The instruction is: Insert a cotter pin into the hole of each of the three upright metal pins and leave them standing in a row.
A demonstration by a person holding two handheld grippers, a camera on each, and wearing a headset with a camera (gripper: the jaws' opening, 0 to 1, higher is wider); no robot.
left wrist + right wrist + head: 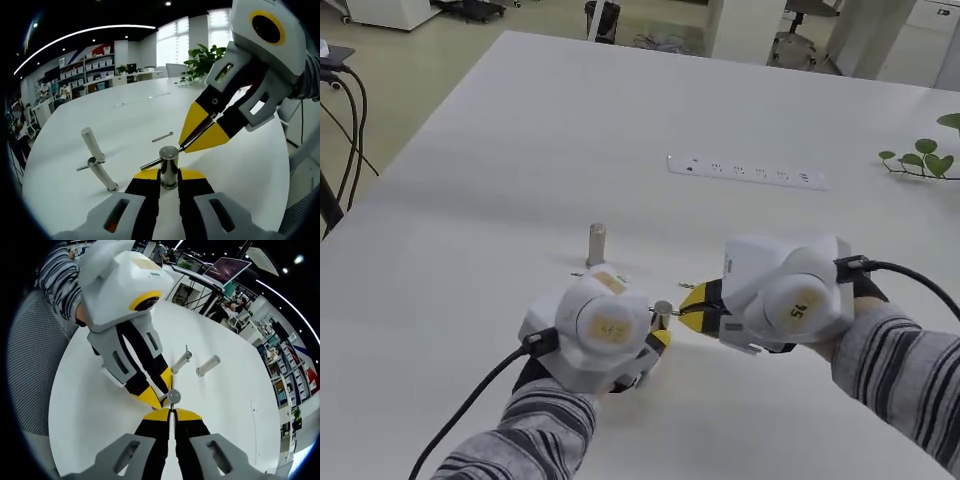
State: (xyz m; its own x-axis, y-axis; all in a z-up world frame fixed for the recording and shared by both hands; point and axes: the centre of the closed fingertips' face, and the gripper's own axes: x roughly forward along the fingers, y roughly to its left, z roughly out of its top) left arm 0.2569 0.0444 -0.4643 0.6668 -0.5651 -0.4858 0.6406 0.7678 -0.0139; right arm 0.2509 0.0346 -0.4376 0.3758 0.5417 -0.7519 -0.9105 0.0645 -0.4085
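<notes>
White desk [520, 130], matte, plain top. Power strip [747, 171] lies flat toward the far right, long side roughly parallel to the far edge. Green plant sprig [923, 160] at the right edge, base out of frame. Near the middle of the near half, a metal pin [596, 244] stands upright, bare. Just beside it on the near side stands a second metal pin [103, 176] with a crosswise cotter pin [89, 163] through its head. Loose cotter pin [162, 136] lies flat on the desk, right of those two, apart from both. Third metal pin [663, 315] upright nearer the near edge; base hidden, can't tell if it touches the desk.
</notes>
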